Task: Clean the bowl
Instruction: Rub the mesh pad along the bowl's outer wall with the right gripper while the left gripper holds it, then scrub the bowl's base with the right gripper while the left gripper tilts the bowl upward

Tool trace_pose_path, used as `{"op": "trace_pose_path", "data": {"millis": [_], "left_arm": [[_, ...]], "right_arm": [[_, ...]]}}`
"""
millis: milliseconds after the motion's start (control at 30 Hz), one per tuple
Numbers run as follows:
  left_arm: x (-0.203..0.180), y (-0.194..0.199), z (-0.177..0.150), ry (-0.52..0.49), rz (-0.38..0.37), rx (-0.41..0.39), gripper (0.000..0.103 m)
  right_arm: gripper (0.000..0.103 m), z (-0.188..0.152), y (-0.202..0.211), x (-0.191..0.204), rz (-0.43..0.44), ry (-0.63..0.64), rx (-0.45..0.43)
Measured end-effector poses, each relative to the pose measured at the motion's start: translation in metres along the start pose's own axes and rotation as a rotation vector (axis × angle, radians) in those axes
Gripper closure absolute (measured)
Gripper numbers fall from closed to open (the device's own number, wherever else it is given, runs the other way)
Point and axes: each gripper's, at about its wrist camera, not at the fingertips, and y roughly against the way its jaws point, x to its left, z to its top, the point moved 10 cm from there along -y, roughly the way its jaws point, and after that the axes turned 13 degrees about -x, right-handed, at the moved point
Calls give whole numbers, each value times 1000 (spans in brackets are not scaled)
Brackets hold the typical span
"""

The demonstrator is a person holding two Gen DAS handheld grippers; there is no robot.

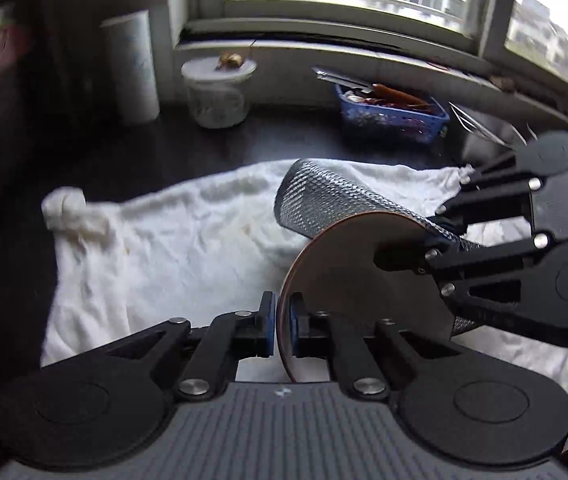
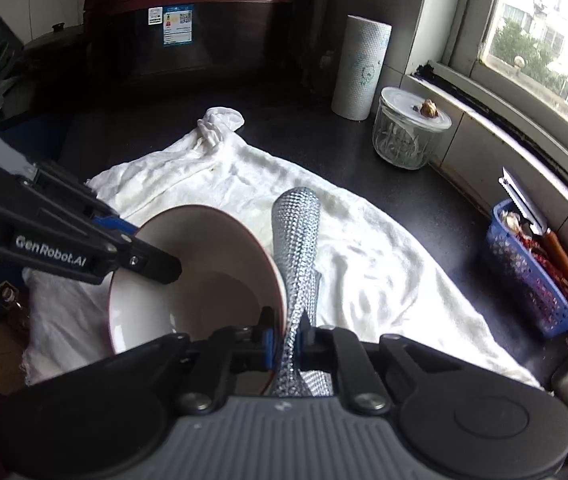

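A white bowl (image 2: 204, 280) with a dark red rim is held tilted over a white cloth (image 2: 363, 248) spread on the dark counter. My left gripper (image 1: 282, 312) is shut on the bowl's (image 1: 363, 280) rim; in the right wrist view this left gripper (image 2: 140, 244) comes in from the left. My right gripper (image 2: 285, 334) is shut on a silver mesh scouring cloth (image 2: 295, 240), pressing it against the opposite rim. Seen from the left wrist, that right gripper (image 1: 423, 236) reaches in from the right, and the scouring cloth (image 1: 323, 200) sticks out behind the bowl above the white cloth (image 1: 164, 248).
A paper towel roll (image 2: 359, 68) and a lidded glass jar (image 2: 407, 136) stand at the back by the window ledge. A blue basket (image 2: 535, 272) of utensils sits at the right. A dark red cooker (image 2: 188, 32) stands at the far left back.
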Motion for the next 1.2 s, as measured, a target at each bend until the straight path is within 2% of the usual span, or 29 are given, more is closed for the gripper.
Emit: {"op": "trace_pose_path", "data": {"millis": [33,133,300,500,567,667,767,800,867,933,1033,1100,1200], "left_arm": [[1,0,1,15,-3,-3,97],[11,1,-1,178,-31,11,95],[39,-3,-20,593,-33,67,93],[64,-8,-61,1096,-19,144,91],[67,-9,-75,1238,-10,171,91],[66,-10,-92,1372,-4,205,92],[66,-11,-99,1435,-8,220,92],[65,-12,-100,1442,-11,222,92],[64,-13,-100,1440,-16,222,92],[63,-14,-98,1428,-22,218,92],[64,-15,-91,1393,-35,197,92],[63,-15,-86,1362,-54,180,92],[62,-16,-77,1304,-79,156,92]], "right_arm": [[94,2,1,1,-2,21,-6],[95,4,1,1,-1,32,-10],[89,-9,-4,-4,67,-162,40],[78,-17,-6,7,115,-259,64],[76,-16,-6,11,125,-273,60],[70,-14,-3,15,157,-302,50],[62,-12,2,21,225,-343,33],[56,-12,4,22,253,-359,27],[49,-13,9,26,308,-376,21],[46,-17,13,29,333,-357,24],[47,-24,16,30,330,-302,41],[49,-28,14,26,297,-296,53],[62,-30,7,13,234,-332,65]]}}
